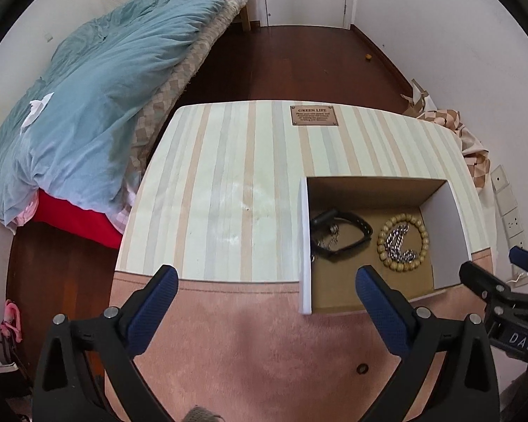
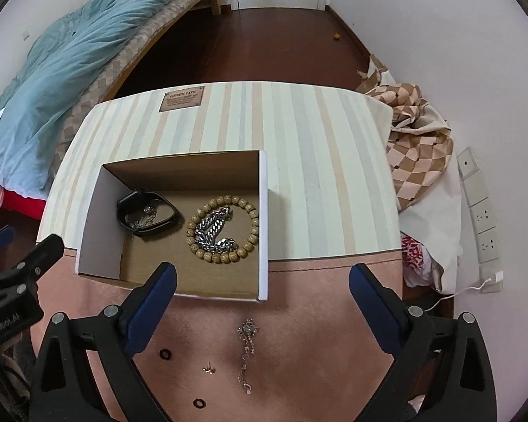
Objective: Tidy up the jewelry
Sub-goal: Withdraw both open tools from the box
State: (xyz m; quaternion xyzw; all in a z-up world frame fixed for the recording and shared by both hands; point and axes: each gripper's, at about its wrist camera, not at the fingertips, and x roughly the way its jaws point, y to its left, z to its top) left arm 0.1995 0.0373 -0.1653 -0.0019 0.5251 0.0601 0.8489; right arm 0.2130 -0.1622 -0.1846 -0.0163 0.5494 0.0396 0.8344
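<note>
An open cardboard box [image 2: 98, 218] [image 1: 450, 218] stands on the table. Inside lie a wooden bead bracelet [image 2: 253, 216] [image 1: 424, 235] around a silver chain [image 2: 213, 228] [image 1: 399, 246], and a black watch band [image 2: 146, 214] [image 1: 345, 237] around a small silver piece. In the right wrist view, a rhinestone chain [image 2: 247, 351], a small earring [image 2: 209, 370] and two dark rings [image 2: 164, 354] [image 2: 199, 403] lie on the pink cloth in front of the box. One ring also shows in the left wrist view [image 1: 362, 368]. My right gripper [image 2: 262, 290] is open above these pieces. My left gripper [image 1: 265, 293] is open, left of the box.
The table top has striped fabric [image 1: 228, 183] with a brown plaque [image 1: 314, 115] and a pink front band [image 2: 316, 302]. A bed with a blue duvet [image 1: 98, 98] is at the left. A checked cloth [image 2: 419, 154] and wall sockets [image 2: 482, 218] are at the right.
</note>
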